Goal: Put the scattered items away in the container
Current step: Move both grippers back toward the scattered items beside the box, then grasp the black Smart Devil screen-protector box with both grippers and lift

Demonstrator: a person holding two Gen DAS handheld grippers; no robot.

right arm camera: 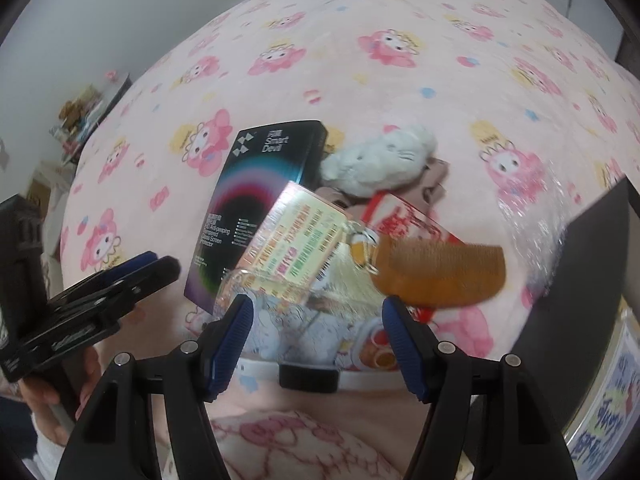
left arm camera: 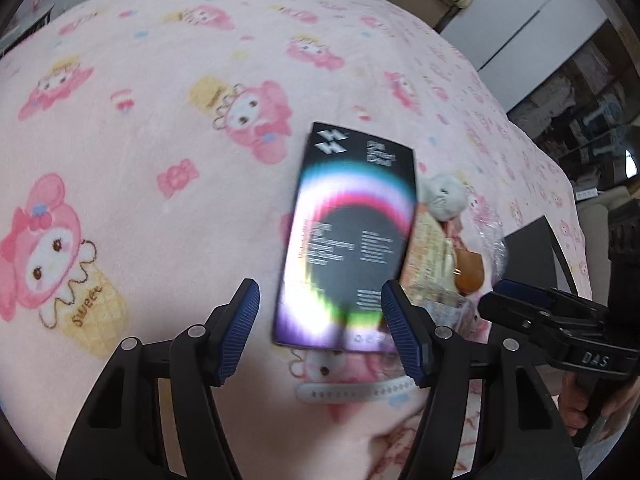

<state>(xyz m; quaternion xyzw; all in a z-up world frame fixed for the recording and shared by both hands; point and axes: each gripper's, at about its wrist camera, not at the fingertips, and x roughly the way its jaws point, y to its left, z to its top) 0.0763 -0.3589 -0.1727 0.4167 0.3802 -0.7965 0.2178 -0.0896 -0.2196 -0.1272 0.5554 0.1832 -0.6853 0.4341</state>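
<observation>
A black box with a rainbow ring (left arm camera: 344,236) lies on the pink cartoon blanket (left arm camera: 140,160). My left gripper (left arm camera: 320,320) hangs over its near end, open, with the pads clear of its sides. In the right wrist view the same black box (right arm camera: 256,200) lies at the left of a pile. The pile holds a yellow-pink packet (right arm camera: 296,248), an orange comb (right arm camera: 436,276), a white plush toy (right arm camera: 380,160) and a red box (right arm camera: 408,216). My right gripper (right arm camera: 316,336) stands open above the pile's near side and holds nothing. A white wristband with a black watch (right arm camera: 308,374) lies just below its fingers.
Crinkly clear plastic (right arm camera: 532,216) lies at the right of the pile, next to a dark edge (right arm camera: 592,240) of the bed. The other gripper shows in each view: right gripper (left arm camera: 520,296), left gripper (right arm camera: 152,268). Shelves and furniture stand beyond the bed.
</observation>
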